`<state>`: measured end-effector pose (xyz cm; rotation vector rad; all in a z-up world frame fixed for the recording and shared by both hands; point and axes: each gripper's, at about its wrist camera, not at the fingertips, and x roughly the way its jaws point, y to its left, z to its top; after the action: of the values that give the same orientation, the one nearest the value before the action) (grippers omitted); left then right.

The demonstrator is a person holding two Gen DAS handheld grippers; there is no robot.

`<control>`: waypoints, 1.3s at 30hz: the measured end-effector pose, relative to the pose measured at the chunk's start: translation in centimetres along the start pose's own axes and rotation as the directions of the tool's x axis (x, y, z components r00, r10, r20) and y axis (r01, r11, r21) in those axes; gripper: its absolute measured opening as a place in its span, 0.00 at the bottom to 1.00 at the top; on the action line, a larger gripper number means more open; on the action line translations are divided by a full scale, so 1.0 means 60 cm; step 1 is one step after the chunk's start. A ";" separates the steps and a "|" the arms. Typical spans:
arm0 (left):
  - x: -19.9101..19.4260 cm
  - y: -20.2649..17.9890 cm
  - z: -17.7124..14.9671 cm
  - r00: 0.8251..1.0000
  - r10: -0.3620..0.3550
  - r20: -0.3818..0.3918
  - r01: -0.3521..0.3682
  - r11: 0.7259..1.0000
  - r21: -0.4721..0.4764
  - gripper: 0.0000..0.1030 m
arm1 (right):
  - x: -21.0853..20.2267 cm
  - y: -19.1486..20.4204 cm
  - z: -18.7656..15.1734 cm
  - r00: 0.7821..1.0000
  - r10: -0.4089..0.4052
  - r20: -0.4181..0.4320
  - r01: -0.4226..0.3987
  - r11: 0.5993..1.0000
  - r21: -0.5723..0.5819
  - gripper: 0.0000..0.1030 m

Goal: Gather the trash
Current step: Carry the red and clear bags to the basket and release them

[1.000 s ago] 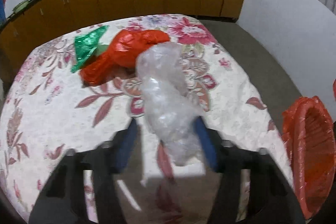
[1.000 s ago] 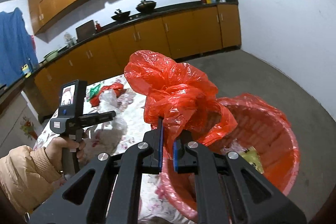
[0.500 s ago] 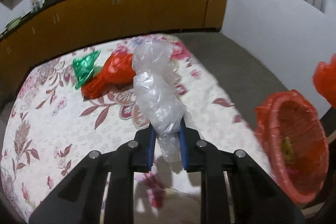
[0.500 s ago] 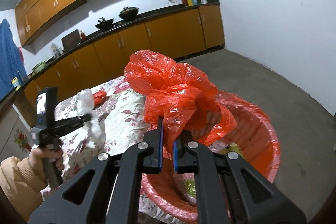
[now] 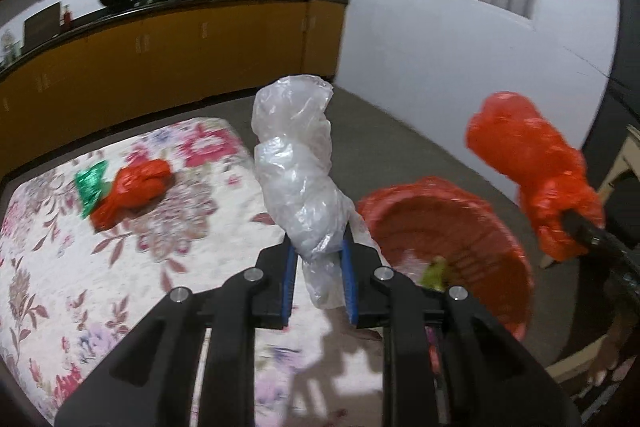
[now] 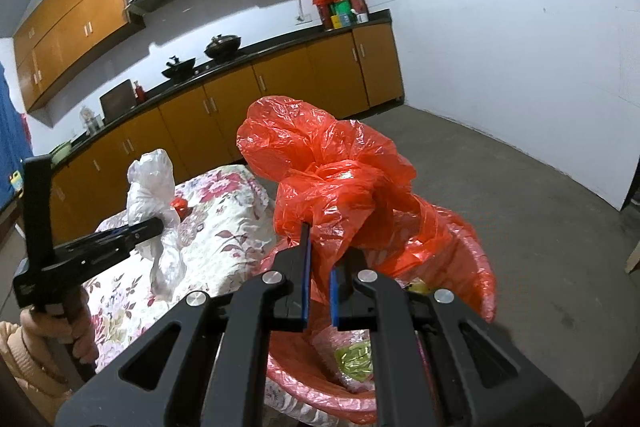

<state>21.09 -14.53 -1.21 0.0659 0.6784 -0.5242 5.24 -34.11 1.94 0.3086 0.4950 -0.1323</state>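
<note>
My left gripper (image 5: 317, 259) is shut on a crumpled clear plastic bag (image 5: 298, 163) and holds it in the air over the table edge, left of the red-lined bin (image 5: 496, 227). My right gripper (image 6: 320, 251) is shut on a crumpled red plastic bag (image 6: 332, 183) and holds it above the same bin (image 6: 472, 267). The red bag also shows in the left wrist view (image 5: 528, 163). A second red bag (image 5: 132, 191) and a green wrapper (image 5: 90, 183) lie on the floral tablecloth (image 5: 60, 259).
The bin holds some yellow-green trash (image 6: 354, 359). Orange kitchen cabinets (image 6: 240, 95) with pots run along the back wall. Grey floor (image 6: 540, 207) lies to the right. A wooden piece of furniture (image 5: 624, 163) stands at the right edge.
My left gripper closed on the clear bag, lifted it off the table and swung right toward the bin. My right gripper keeps the red bag over the bin.
</note>
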 end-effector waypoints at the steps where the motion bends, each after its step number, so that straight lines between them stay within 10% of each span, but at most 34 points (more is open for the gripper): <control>1: -0.002 -0.008 0.000 1.000 -0.009 0.002 0.009 1.000 0.008 0.20 | -0.002 -0.003 0.001 1.000 -0.003 0.001 0.003 1.000 0.005 0.07; 39: 0.060 -0.153 -0.012 0.980 -0.178 -0.087 0.185 0.979 0.087 0.30 | 0.003 -0.032 0.004 0.999 -0.039 -0.006 0.040 0.988 0.151 0.16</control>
<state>18.62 -23.94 -2.97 0.1149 0.7403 -0.7326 5.10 -36.01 1.55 0.4470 0.4950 -0.2085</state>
